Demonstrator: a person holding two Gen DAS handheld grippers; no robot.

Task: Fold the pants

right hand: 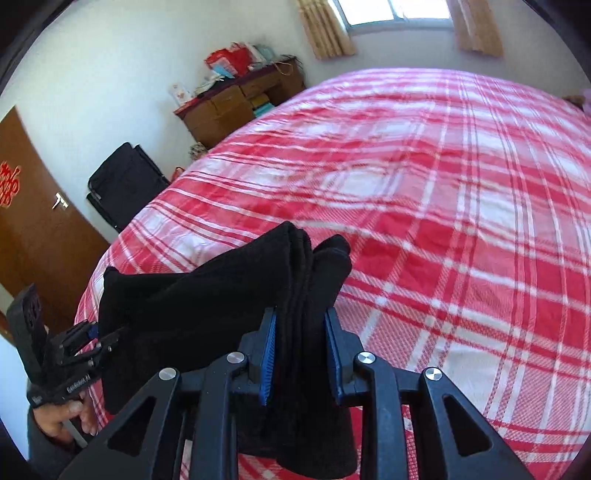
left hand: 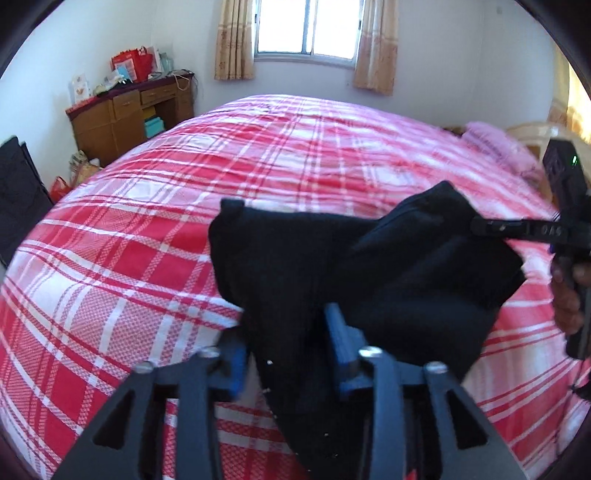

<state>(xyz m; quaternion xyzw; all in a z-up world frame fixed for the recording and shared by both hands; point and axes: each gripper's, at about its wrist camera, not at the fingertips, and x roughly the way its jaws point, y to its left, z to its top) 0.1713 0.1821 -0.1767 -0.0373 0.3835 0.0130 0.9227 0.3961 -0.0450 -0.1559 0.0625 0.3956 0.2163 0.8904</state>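
Observation:
The black pants (left hand: pixel 332 266) hang bunched in the air above the bed, stretched between both grippers. My left gripper (left hand: pixel 291 332) is shut on one end of the fabric, which fills the gap between its blue pads (left hand: pixel 341 343). My right gripper (right hand: pixel 301 332) is shut on a thick folded bundle of the pants (right hand: pixel 221 295) between its blue pads (right hand: pixel 268 354). The right gripper also shows in the left wrist view (left hand: pixel 480 225), pinching the far corner. The left gripper shows in the right wrist view (right hand: pixel 107 338), at the cloth's left end.
A bed with a red, pink and white plaid cover (left hand: pixel 184 229) fills both views. A wooden desk (left hand: pixel 129 114) with clutter stands in the far left corner beside a black suitcase (right hand: pixel 122 184). A brown door (right hand: pixel 40 236) is on the left wall. A curtained window (left hand: pixel 306 29) is behind the bed.

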